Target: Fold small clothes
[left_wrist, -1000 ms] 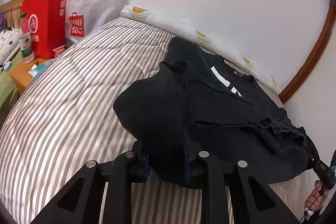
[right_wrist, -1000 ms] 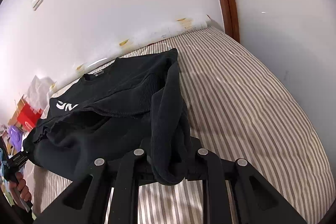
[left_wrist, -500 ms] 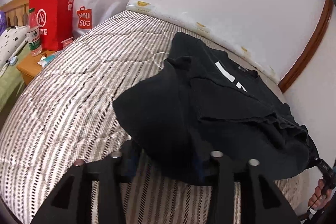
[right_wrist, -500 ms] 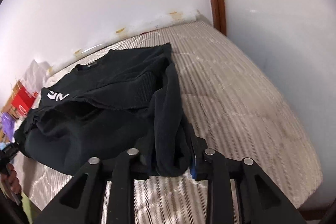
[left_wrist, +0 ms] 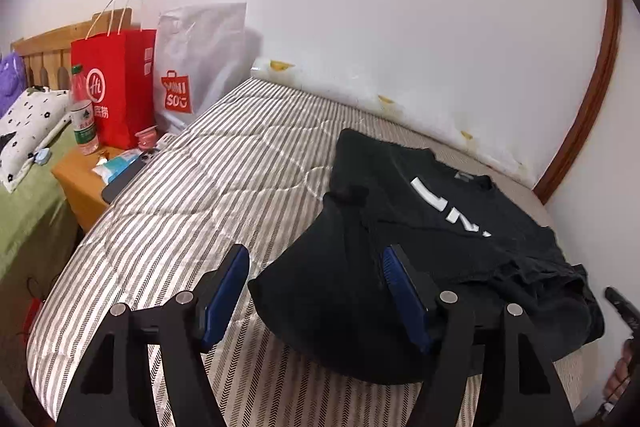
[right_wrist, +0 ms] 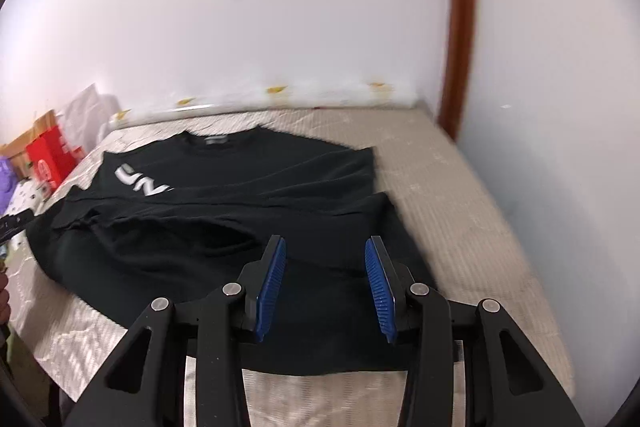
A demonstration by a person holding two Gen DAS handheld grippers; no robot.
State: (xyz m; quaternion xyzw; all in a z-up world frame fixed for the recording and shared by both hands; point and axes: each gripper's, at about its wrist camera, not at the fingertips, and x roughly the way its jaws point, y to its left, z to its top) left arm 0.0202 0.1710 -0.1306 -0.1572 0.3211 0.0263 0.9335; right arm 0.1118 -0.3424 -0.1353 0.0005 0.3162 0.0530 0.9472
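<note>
A black T-shirt (left_wrist: 432, 251) with white letters lies on the striped mattress (left_wrist: 208, 195), its lower half folded up over the chest. It also shows in the right wrist view (right_wrist: 248, 211). My left gripper (left_wrist: 316, 267) is open over the shirt's near left corner, blue pads apart, holding nothing. My right gripper (right_wrist: 324, 263) is open just above the shirt's near right part, also empty.
A red paper bag (left_wrist: 116, 87), a white bag (left_wrist: 196, 67) and a bottle (left_wrist: 84, 123) stand by the bed's far left, over a wooden side table (left_wrist: 80, 179). White walls run behind the bed. A wooden door frame (right_wrist: 456, 27) stands at the right corner.
Both grippers have opened and let go of the shirt's folded hem. The cloth has dropped flat on the mattress. Both grippers have drawn back and up.
</note>
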